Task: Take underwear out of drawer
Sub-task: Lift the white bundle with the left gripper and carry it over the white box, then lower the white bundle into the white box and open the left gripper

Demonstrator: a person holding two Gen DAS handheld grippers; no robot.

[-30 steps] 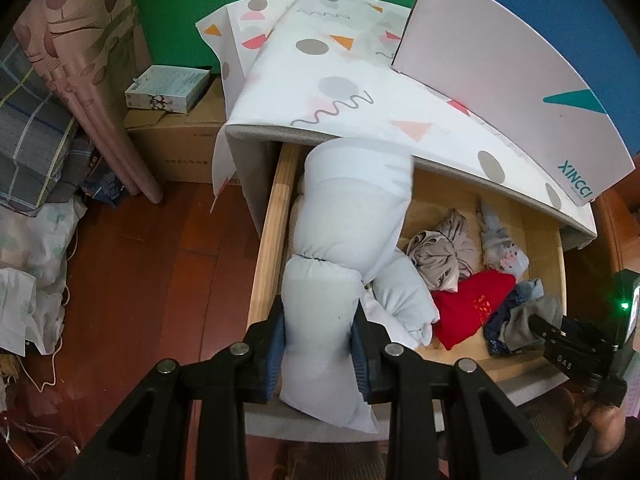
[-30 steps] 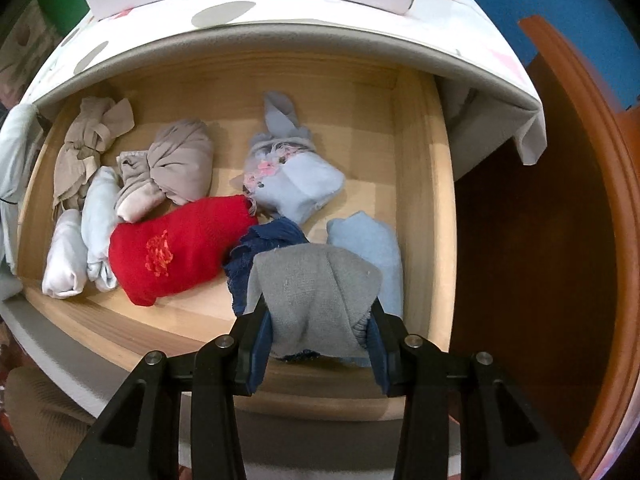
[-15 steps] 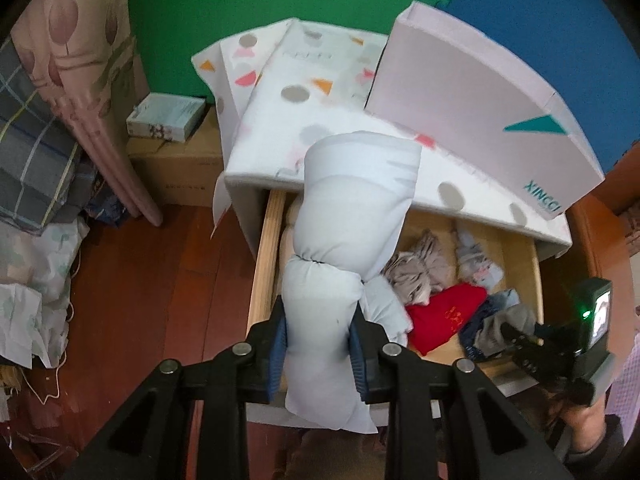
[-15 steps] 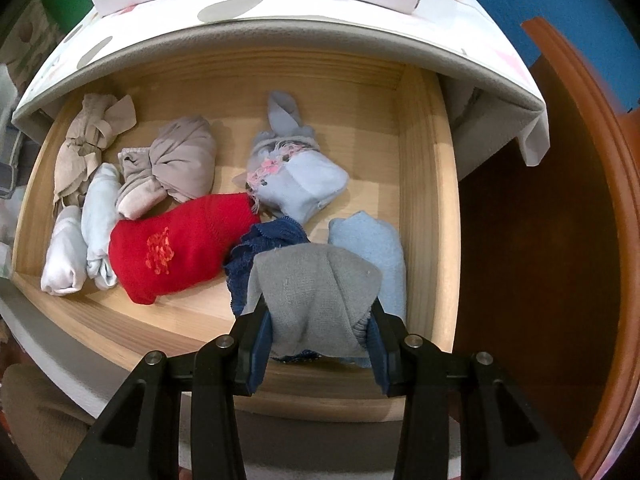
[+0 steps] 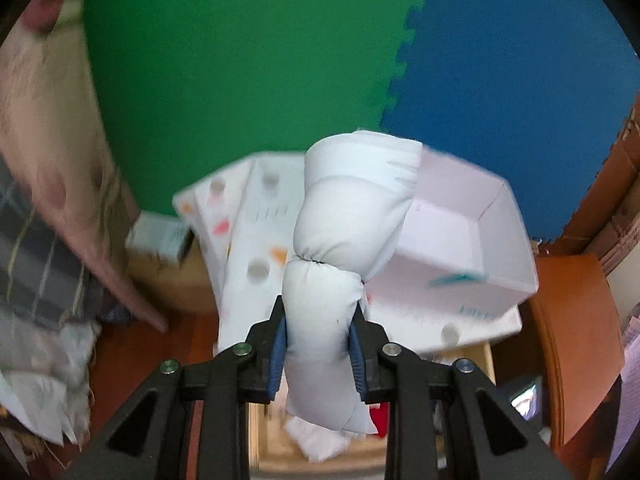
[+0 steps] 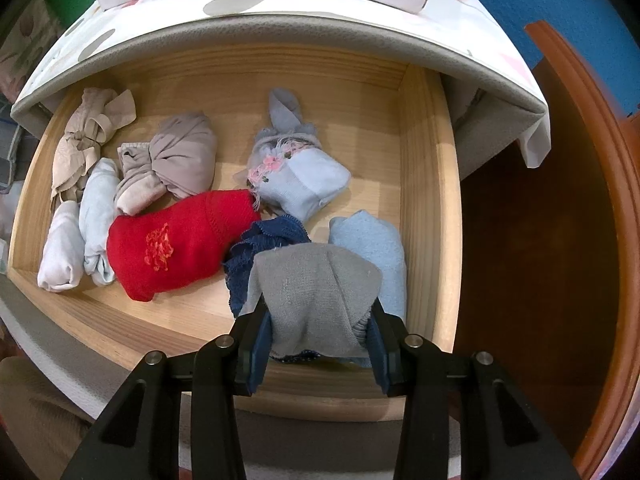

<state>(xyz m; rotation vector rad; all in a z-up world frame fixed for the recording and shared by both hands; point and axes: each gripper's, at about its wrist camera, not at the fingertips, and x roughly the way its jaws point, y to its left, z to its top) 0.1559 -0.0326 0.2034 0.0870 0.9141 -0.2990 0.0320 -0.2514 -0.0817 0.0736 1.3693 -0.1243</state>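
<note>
The left gripper (image 5: 318,344) pinched a pale-blue underwear roll (image 5: 340,264); the right gripper (image 6: 318,344) pinched a grey underwear bundle (image 6: 316,300), best lifted straight clear of the drawer (image 6: 424,200).

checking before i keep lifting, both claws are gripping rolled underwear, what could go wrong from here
The left claw pinches only the lower part of the pale blue roll; its tall free end could sag or unroll. The grey roll in the right claw lies on navy lace underwear, which might snag and come along.
</note>
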